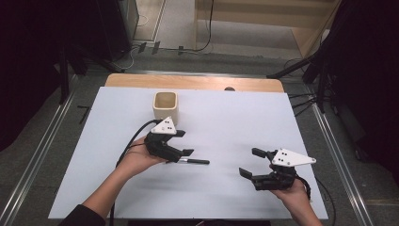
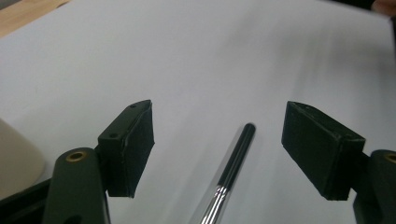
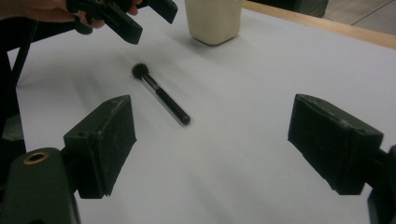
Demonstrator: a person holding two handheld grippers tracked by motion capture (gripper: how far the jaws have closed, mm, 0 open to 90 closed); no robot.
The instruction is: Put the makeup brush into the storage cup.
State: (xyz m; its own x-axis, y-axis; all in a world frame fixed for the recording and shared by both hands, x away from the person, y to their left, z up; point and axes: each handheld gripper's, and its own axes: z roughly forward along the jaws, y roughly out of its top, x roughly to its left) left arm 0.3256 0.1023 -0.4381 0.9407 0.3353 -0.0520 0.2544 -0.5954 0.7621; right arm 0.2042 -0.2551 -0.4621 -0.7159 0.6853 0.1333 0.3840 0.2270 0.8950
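White table cover [image 1: 226,122] bears a makeup brush [image 3: 161,95]; left gripper [image 1: 184,142] gapes astride its handle, right gripper [image 1: 251,162] gapes idle; closing off-centre might roll it away

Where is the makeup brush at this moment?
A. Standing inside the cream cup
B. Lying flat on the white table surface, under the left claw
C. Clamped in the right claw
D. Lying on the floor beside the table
B: the makeup brush lies flat on the white table surface, its handle between the open jaws of the left claw, untouched by either pad.
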